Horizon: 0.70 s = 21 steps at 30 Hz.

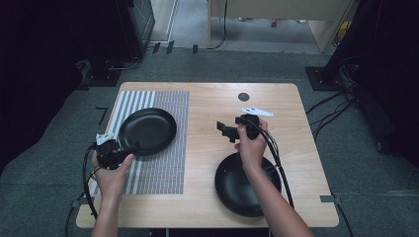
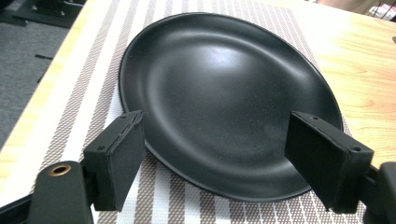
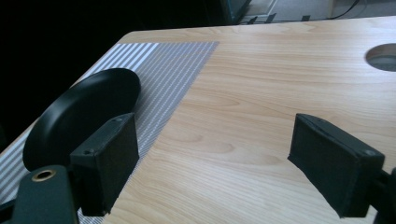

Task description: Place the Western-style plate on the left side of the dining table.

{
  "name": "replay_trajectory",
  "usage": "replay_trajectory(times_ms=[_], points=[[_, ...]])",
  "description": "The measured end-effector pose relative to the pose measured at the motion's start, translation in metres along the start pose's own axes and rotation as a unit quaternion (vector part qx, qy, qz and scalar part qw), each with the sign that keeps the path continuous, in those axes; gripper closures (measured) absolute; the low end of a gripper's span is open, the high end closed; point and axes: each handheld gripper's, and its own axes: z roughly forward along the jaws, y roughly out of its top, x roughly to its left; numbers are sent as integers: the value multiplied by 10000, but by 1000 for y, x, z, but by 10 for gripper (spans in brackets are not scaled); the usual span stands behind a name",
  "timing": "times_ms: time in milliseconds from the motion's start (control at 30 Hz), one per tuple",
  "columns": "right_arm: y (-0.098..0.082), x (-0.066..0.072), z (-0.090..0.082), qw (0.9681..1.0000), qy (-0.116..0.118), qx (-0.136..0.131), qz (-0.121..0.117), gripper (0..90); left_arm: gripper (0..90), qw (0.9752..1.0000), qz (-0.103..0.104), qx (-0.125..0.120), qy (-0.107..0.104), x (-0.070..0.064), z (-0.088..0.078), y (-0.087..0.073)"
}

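The left gripper (image 1: 132,147), jaws apart, sits at the near rim of the black plate (image 1: 148,130) on the striped mat (image 1: 170,148), seemingly not touching it. The right gripper (image 1: 225,129), also spread wide, hangs over bare table (image 1: 286,98); a second plate (image 1: 232,190) lies near-right. A shallow bite could let the slick rim slip and drag the mat.

Matt black plate (image 2: 224,93) faintly speckled, woven striped placemat (image 1: 163,163), smooth light wood-grain table (image 3: 261,102)
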Motion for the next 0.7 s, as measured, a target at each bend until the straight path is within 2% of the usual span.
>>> replay_trajectory(times_ms=[267, 433, 567, 700], points=[[-8, -14, -26, 9999, -100, -122, -67, 150, 202, 10000, 35, -16, 47, 0, -9, -8], [-15, -21, -40, 9996, -141, -205, -101, 148, 198, 9994, 290, -35, 209, -8, -14, -13], [-21, -27, -52, 9991, -249, -281, -170, 147, 196, 9992, 335, -51, 201, -12, -16, -14], [-28, -35, -67, 9988, -301, -372, -50, 147, 194, 9988, 418, -29, 240, -14, -18, -19]])
